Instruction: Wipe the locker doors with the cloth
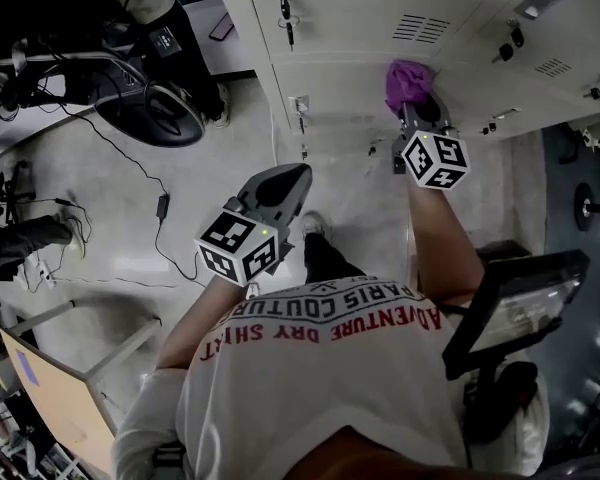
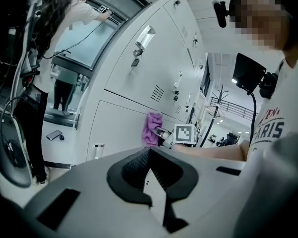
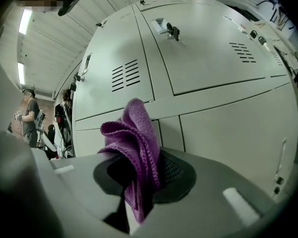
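Keys (image 1: 286, 6) hang in a locker (image 1: 360, 38) door at 10 o'clock from your cloth (image 1: 408, 80), and a cable (image 1: 152, 182) trails across the floor at 9. Your right gripper (image 1: 413, 106), arm stretched forward, pinches the cloth close to the locker face. Your left gripper (image 1: 292, 180) is pressed together on nothing, held low near your body.

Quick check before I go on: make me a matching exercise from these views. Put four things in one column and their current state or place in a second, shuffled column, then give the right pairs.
Things
1. purple knitted cloth
2. left gripper
3. right gripper
4. small key with a dark head

States or places
A. jaws together, nothing between them
B. sits in the lock of a pale grey metal locker door
C. bunched up and pinched between two jaws
D. jaws closed on fabric, close to the lockers

Pairs: 1-C, 2-A, 3-D, 4-B.
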The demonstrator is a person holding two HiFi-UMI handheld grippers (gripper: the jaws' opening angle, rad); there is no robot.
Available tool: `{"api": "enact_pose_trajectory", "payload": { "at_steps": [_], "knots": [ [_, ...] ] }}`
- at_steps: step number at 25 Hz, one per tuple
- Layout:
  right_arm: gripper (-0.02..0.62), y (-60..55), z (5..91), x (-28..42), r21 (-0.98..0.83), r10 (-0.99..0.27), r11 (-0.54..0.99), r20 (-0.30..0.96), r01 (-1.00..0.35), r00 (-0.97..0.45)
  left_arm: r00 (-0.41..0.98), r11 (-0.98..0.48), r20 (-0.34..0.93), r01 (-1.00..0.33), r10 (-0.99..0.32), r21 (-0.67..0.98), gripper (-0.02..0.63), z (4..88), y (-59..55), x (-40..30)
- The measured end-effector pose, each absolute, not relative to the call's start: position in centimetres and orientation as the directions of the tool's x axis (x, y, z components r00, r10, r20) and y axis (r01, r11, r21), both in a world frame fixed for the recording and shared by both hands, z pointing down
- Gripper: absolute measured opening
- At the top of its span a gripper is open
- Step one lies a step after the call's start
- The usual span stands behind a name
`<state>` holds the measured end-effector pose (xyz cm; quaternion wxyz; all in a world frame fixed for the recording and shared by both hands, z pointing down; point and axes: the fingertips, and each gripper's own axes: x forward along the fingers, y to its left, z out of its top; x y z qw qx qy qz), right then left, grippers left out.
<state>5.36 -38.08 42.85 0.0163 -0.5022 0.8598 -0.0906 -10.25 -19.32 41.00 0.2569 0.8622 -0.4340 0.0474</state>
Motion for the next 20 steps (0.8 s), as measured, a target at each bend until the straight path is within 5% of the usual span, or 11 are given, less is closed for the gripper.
{"api": "enact_pose_trajectory", "payload": {
  "at_steps": [14,20],
  "knots": [
    [0.074,-37.9,42.7,8.1,-0.244,-0.888,0.435,0.041,-0.867,-0.458,0.596,-0.474,0.302,-0.789,-0.744,0.39,0.002,40.8,-18.8,-11.7],
    [0.074,-35.2,42.5,3.3,-0.279,-0.838,0.523,0.004,-0.805,-0.546,0.567,-0.444,0.308,-0.808,-0.764,0.387,0.002,41.0,-18.5,-13.4]
  ]
}}
